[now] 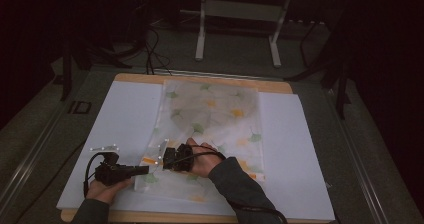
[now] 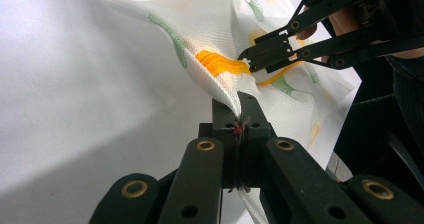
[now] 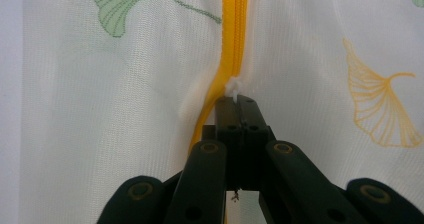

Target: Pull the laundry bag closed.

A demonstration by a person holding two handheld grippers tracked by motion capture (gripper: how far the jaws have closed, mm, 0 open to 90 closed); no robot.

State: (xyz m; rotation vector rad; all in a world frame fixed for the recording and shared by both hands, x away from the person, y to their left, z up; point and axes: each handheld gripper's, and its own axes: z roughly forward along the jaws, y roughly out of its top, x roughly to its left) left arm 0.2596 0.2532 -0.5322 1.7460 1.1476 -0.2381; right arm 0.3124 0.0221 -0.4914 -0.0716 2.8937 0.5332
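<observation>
Low centre of the high view: a sheer white mesh bag [image 1: 210,119] printed with green and orange ginkgo leaves lies flat on a white sheet [image 1: 295,154] over the wood-edged counter [image 1: 200,79]. Left hand-held gripper [image 2: 239,115] — jaws closed, pinching a raised fold of the ribbed fabric. Right hand-held gripper [image 3: 238,104] — jaws closed on a small white tab beside the yellow zipper [image 3: 234,29].
</observation>
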